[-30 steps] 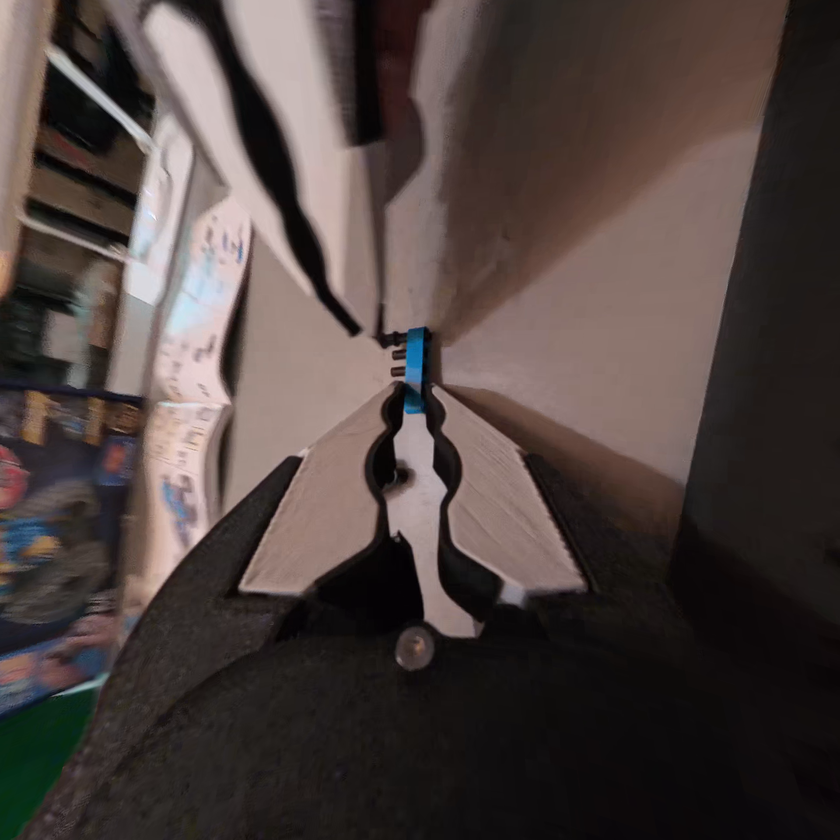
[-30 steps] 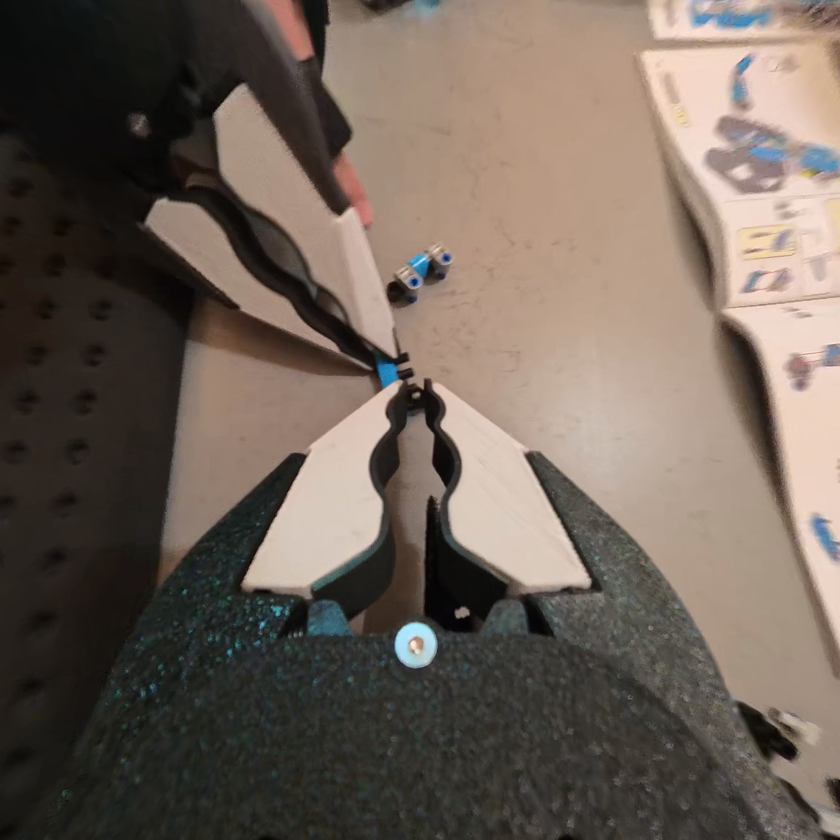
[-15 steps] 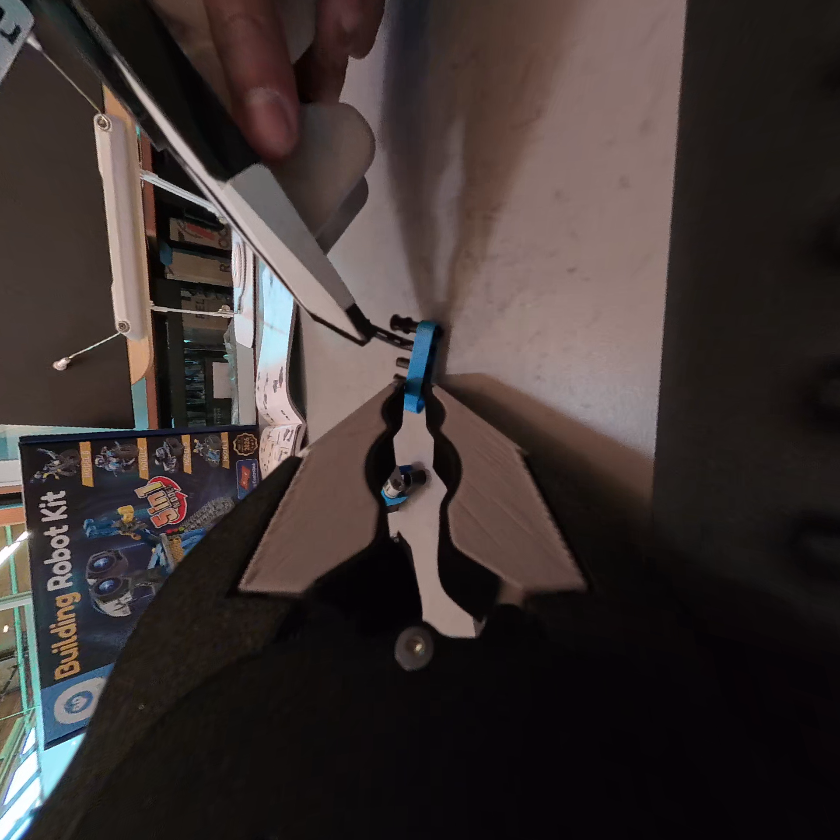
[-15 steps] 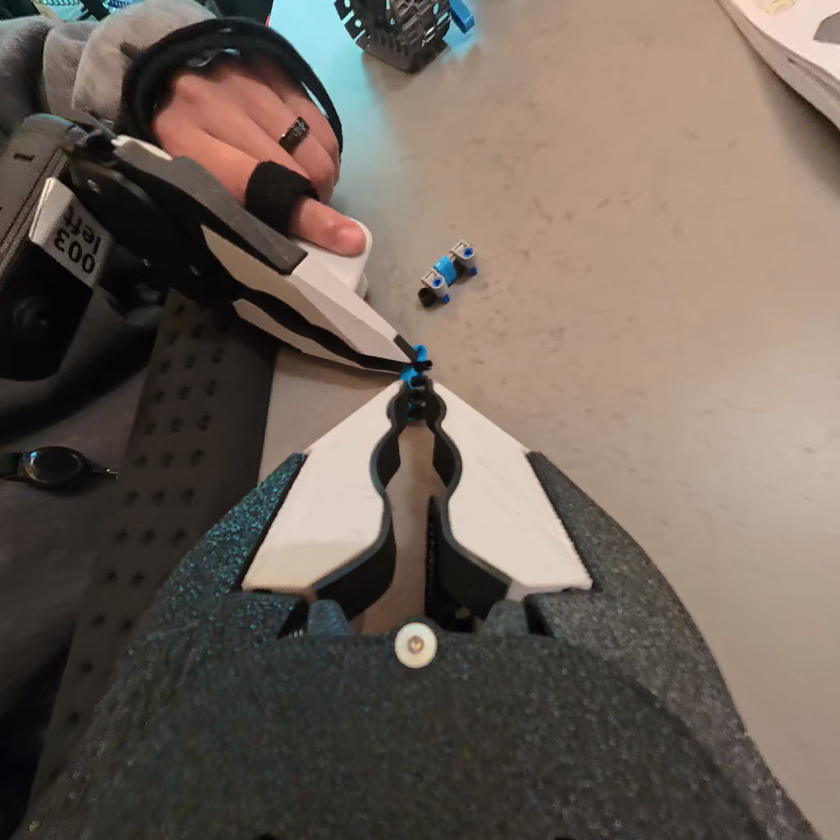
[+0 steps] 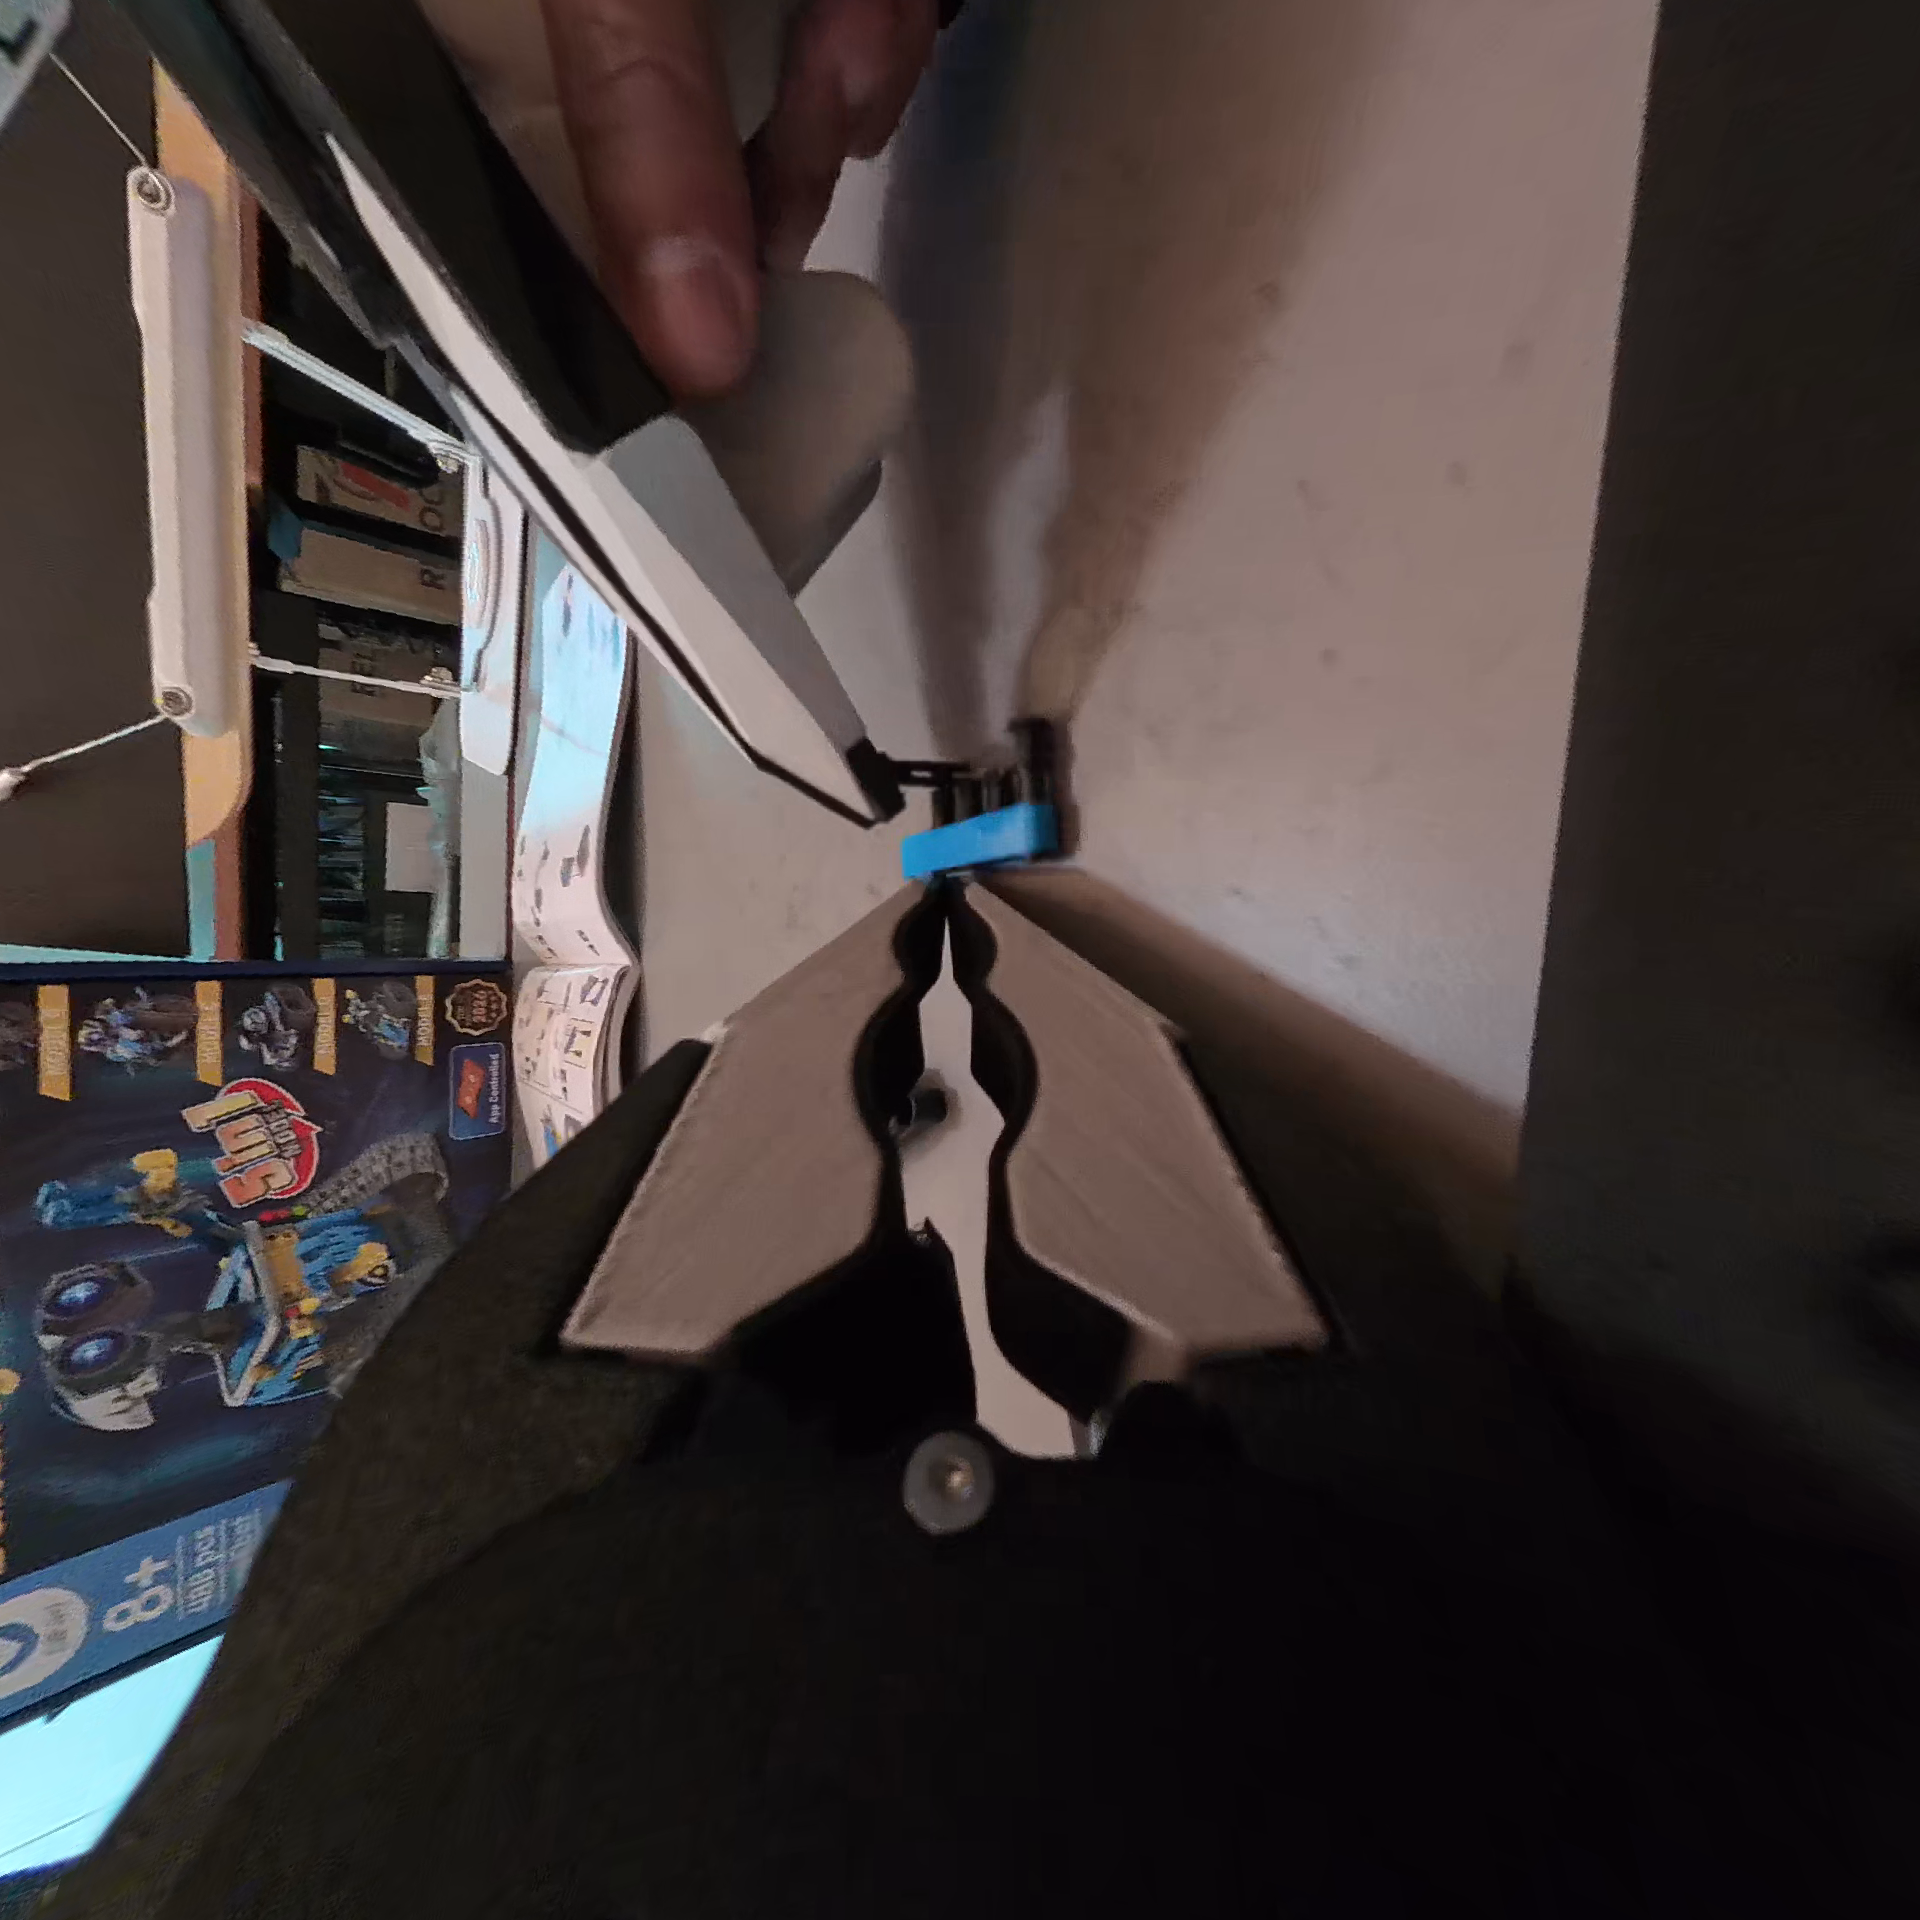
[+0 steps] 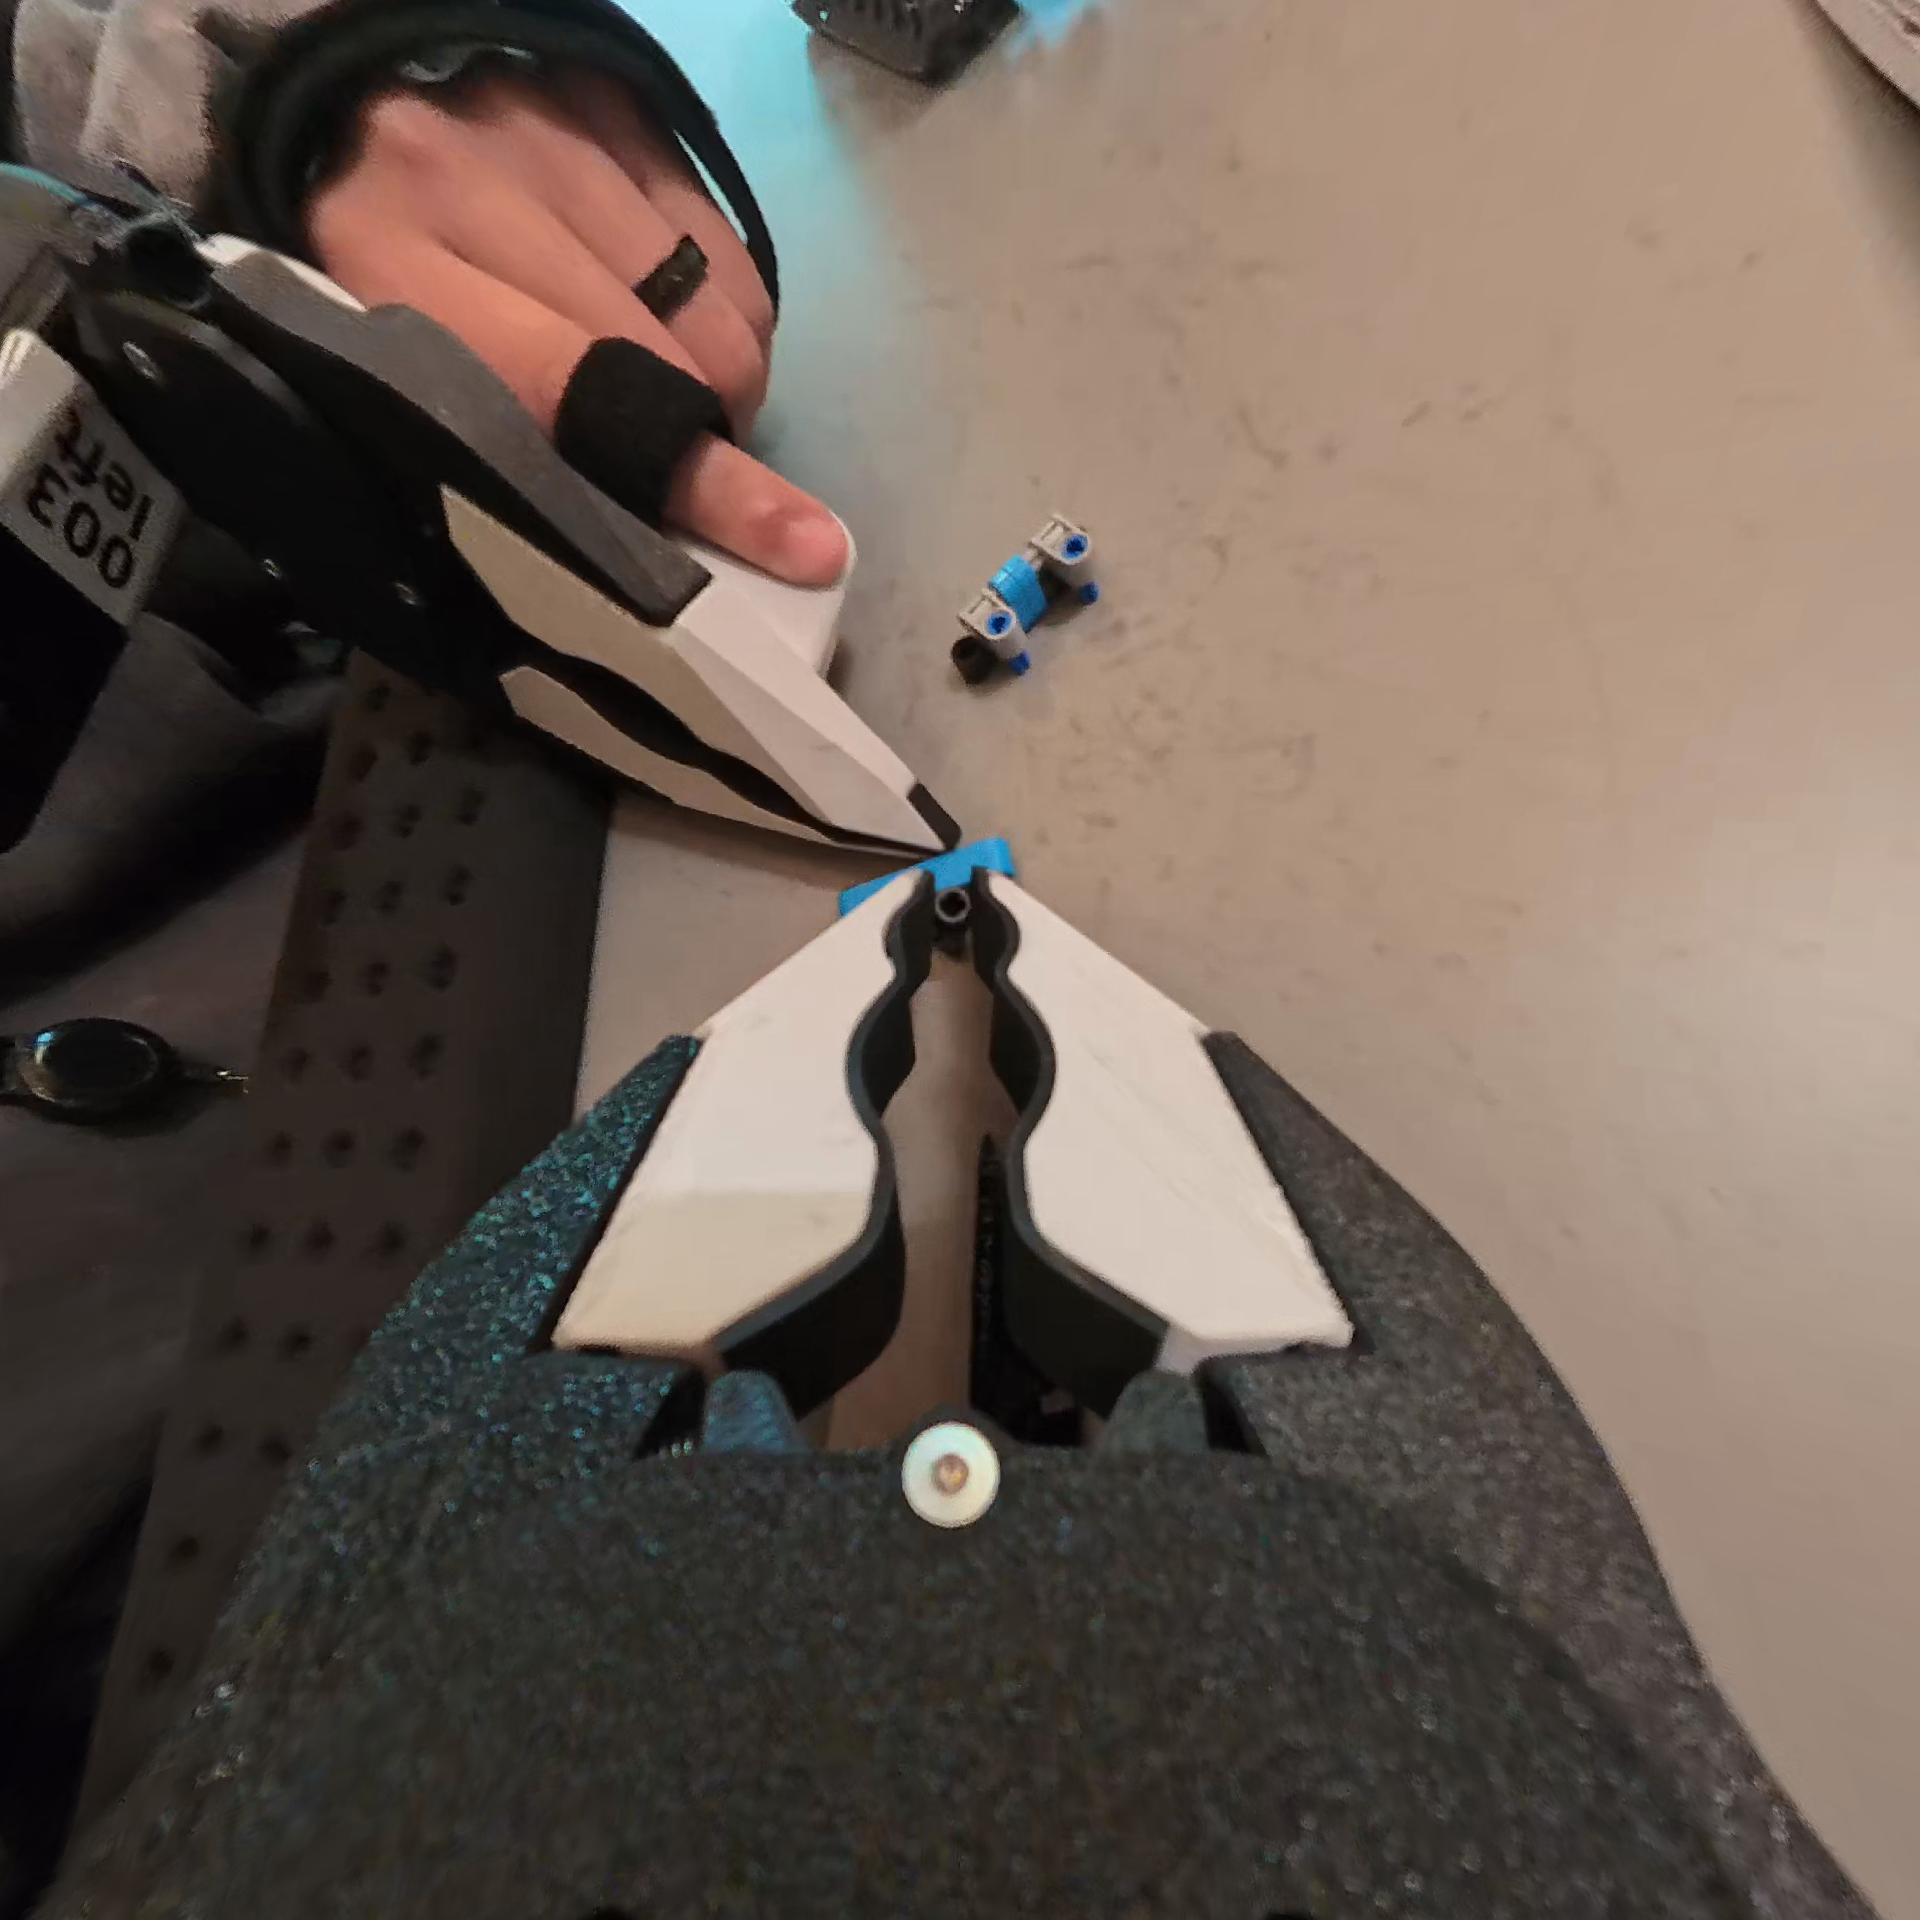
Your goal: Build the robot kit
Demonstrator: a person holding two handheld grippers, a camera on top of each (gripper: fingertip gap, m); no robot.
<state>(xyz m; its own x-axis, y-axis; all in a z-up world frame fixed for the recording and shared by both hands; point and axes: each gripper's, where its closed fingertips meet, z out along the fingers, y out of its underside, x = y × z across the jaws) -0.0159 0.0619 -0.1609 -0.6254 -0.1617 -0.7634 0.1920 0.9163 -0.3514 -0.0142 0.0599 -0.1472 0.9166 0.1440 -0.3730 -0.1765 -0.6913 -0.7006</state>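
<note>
My left gripper (image 5: 945, 891) is shut on a small blue beam (image 5: 977, 840), pinching one end at its tips. The beam carries black pins (image 5: 1023, 769). My right gripper (image 6: 951, 891) is shut on a short black pin (image 6: 951, 906) that meets the blue beam (image 6: 982, 858). The two grippers are tip to tip just above the grey table (image 6: 1455, 727). In the left wrist view the right gripper (image 5: 873, 795) comes in from the upper left. In the right wrist view the left gripper (image 6: 935, 831) comes in from the left, with a hand (image 6: 582, 270) on it.
A small grey and blue brick assembly (image 6: 1023, 603) lies on the table just beyond the tips. A dark perforated mat (image 6: 395, 1039) lies at the left. A building-kit box (image 5: 239, 1195) and an open instruction booklet (image 5: 571, 831) stand farther off. A black mesh part (image 6: 904, 31) sits at the far edge. My two grippers' fingertips are within a few centimetres of each other.
The blue beam has turned from standing along my left fingers to lying across them. The right gripper's pin has come closer against the beam. Both grippers stay shut, tip to tip.
</note>
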